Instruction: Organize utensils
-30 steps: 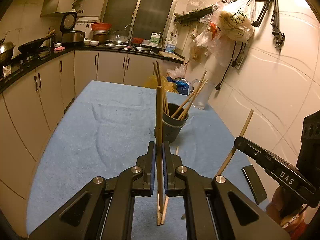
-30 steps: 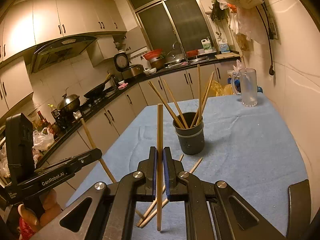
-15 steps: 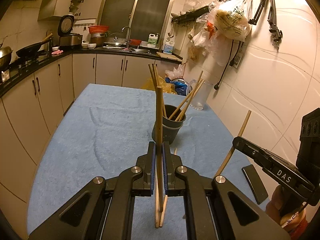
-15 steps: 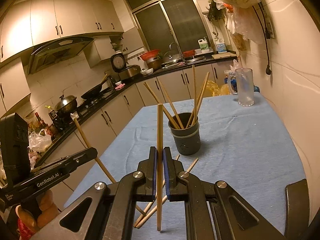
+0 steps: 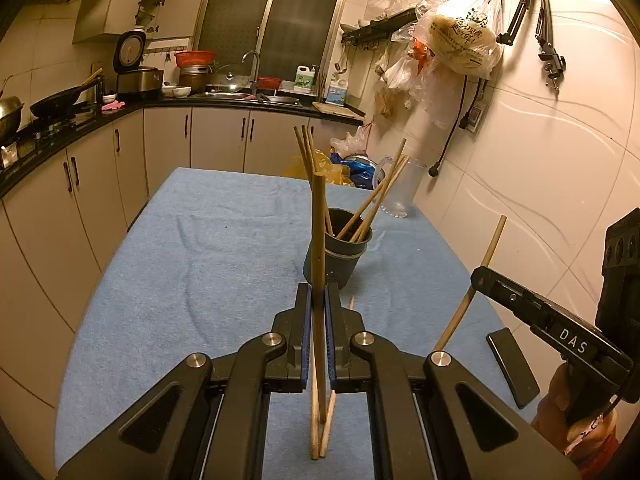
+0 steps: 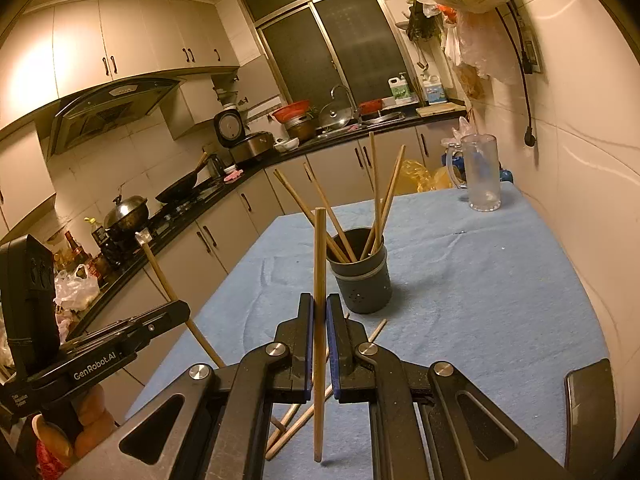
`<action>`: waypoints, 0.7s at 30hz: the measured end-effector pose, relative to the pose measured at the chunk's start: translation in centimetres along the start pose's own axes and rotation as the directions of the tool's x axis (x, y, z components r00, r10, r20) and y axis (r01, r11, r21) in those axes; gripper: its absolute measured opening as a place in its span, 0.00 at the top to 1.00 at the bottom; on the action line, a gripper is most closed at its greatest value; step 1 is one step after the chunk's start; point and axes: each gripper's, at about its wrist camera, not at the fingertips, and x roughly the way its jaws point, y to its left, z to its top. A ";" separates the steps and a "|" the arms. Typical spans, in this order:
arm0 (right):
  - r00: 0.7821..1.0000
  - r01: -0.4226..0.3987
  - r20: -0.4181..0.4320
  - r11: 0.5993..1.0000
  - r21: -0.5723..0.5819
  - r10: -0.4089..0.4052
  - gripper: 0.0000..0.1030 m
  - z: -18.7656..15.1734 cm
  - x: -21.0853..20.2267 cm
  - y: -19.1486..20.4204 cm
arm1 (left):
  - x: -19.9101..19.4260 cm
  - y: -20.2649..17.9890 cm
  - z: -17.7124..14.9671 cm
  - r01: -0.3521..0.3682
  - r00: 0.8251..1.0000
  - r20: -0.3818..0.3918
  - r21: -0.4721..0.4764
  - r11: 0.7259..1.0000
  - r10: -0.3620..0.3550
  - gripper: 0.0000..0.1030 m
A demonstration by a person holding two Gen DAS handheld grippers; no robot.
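Chopsticks stand clamped upright, one in the closed left gripper (image 5: 316, 320) and one (image 6: 319, 280) in the closed right gripper (image 6: 319, 320). Loose chopsticks (image 6: 304, 420) lie on the blue cloth (image 5: 200, 260) beneath. Beyond stands the dark holder (image 5: 336, 256) with several chopsticks leaning out, then a clear mug (image 6: 482, 174) near the wall.

Left wrist cam sits just behind its jaws, looking forward and down along the blue-clothed table (image 5: 168, 288) toward the sink wall. Right wrist cam does the same from further right, angled toward the stove side. Both sit close to the table's near end. Shared: dark chopstick holder (image 5: 336, 256) (image 6: 360, 280), glass mug (image 5: 396, 192) (image 6: 480, 176), window. Each sees the other rig at its frame edge; fisheye warps the edges, so offsets are probably rough.
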 end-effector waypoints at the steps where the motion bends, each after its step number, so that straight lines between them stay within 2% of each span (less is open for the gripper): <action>1: 1.000 0.000 0.000 1.000 0.001 0.000 0.93 0.0 0.0 0.0 | 0.1 0.0 0.0 0.001 1.000 -0.001 0.000 1.000 -0.001 0.94; 21: 1.000 0.009 0.006 1.000 -0.001 -0.009 0.93 0.4 0.2 0.1 | 0.3 -0.1 0.5 0.006 1.000 0.006 0.013 1.000 -0.006 0.94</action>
